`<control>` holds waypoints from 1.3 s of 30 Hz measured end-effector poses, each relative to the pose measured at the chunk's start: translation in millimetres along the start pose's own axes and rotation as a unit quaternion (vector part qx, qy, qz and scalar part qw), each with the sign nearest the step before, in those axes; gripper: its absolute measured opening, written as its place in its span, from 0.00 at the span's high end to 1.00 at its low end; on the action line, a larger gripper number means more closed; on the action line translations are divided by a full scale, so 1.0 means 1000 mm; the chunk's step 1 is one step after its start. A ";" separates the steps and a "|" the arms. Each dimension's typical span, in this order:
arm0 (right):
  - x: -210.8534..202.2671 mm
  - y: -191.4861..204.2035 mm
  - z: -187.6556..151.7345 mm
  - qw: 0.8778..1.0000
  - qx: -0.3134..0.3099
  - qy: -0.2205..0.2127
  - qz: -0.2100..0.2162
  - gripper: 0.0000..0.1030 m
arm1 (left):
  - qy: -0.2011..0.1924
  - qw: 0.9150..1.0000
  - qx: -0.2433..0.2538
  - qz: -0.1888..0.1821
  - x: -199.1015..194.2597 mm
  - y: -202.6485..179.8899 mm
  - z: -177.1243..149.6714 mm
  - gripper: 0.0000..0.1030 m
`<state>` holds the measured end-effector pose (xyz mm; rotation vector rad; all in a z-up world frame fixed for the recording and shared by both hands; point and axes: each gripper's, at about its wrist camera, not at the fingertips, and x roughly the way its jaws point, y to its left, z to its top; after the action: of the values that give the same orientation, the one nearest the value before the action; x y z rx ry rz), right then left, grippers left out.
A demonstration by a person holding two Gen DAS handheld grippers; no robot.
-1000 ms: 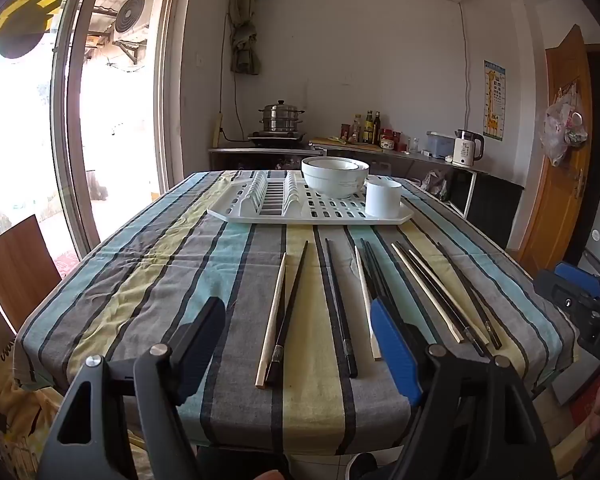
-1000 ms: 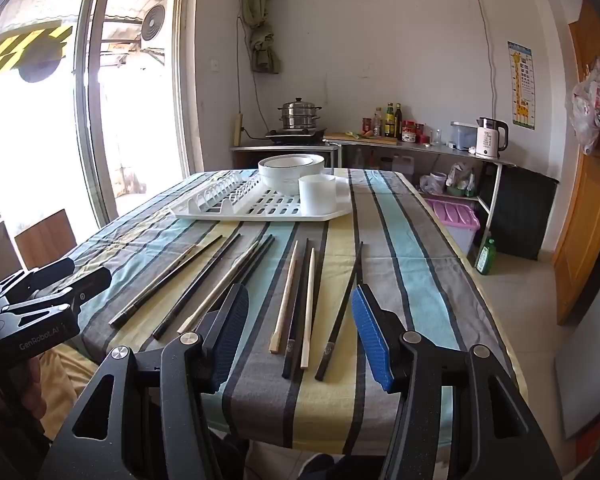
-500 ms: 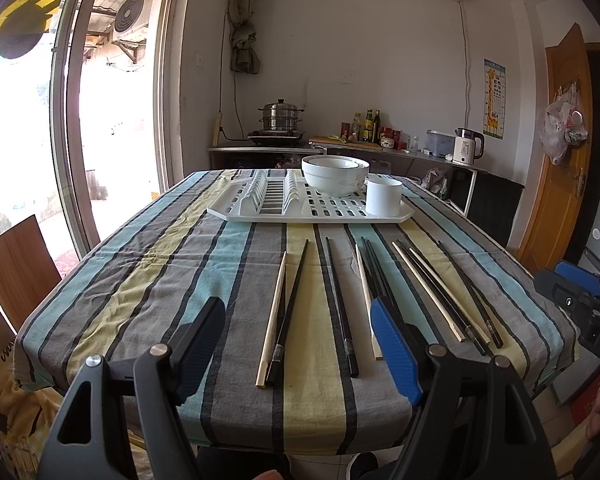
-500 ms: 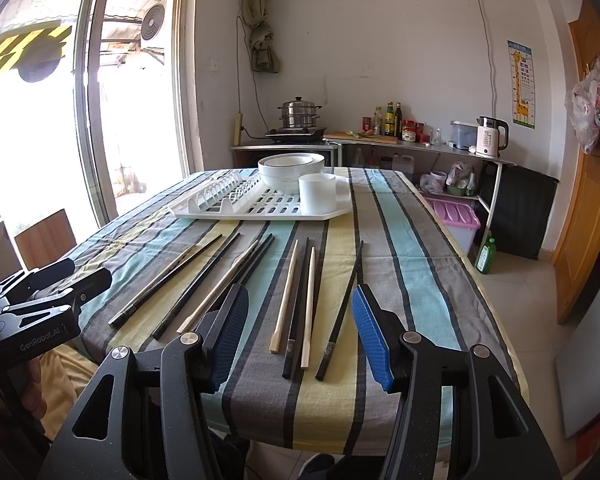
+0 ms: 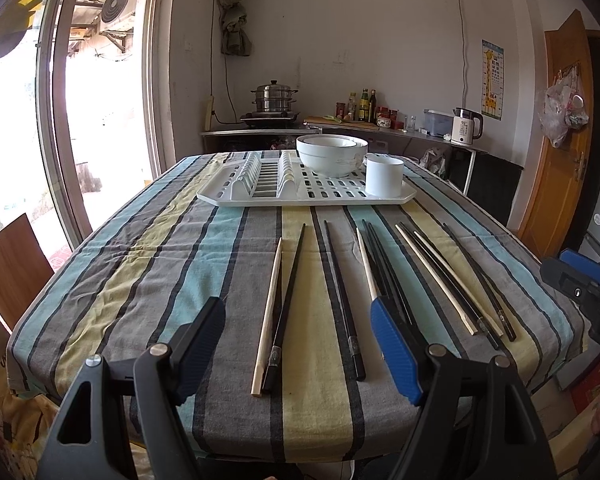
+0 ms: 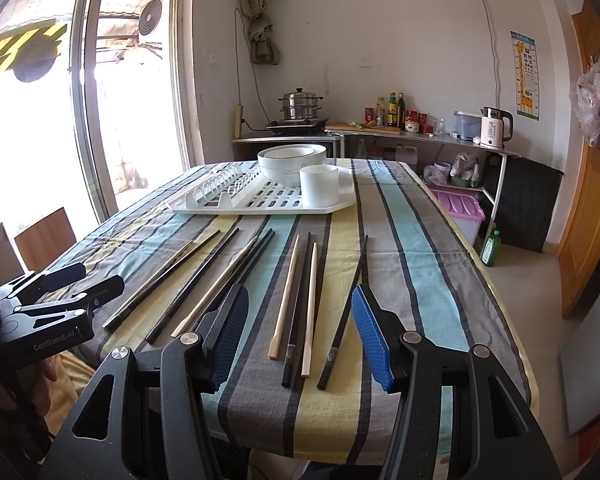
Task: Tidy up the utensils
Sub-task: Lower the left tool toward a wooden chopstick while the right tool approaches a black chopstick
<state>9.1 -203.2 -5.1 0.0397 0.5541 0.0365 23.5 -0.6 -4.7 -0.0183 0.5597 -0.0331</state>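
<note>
Several black and pale wooden chopsticks (image 5: 284, 300) lie lengthwise on the striped tablecloth (image 5: 140, 280); they also show in the right wrist view (image 6: 300, 300). A white drying rack (image 5: 308, 192) at the far end holds stacked white bowls (image 5: 332, 154) and a white cup (image 5: 384, 176). My left gripper (image 5: 300, 352) is open and empty, held off the near table edge. My right gripper (image 6: 300, 336) is open and empty, also off the near edge. Each gripper shows in the other's view, the right one (image 5: 580, 280) and the left one (image 6: 60, 296).
A wooden chair (image 5: 12, 264) stands left of the table by the glass door. A counter (image 6: 400, 132) behind holds a steamer pot, bottles and a kettle. A pink bin (image 6: 460, 208) and a green bottle (image 6: 490, 248) sit on the floor to the right.
</note>
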 end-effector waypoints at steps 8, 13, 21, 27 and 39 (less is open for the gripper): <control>0.029 0.004 0.014 0.999 -0.006 0.025 0.023 0.47 | 0.041 0.999 0.010 -0.002 0.036 0.013 0.015 0.25; 0.058 0.011 0.028 0.998 -0.011 0.049 0.037 0.47 | 0.063 0.998 0.012 -0.005 0.063 0.026 0.031 0.31; 0.121 0.022 0.041 0.990 -0.006 0.131 0.047 0.65 | 0.120 0.993 0.014 -0.008 0.116 0.045 0.048 0.42; 0.157 0.028 0.047 0.984 0.005 0.173 0.048 0.78 | 0.159 0.987 0.012 -0.029 0.139 0.047 0.049 0.46; 0.202 0.033 0.058 0.976 0.010 0.215 0.043 0.86 | 0.173 0.984 0.040 -0.027 0.154 0.038 0.056 0.59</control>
<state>210.1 -163.2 -60.2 0.0760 0.9871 0.1253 185.1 32.5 -40.0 0.0519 0.9058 -0.1142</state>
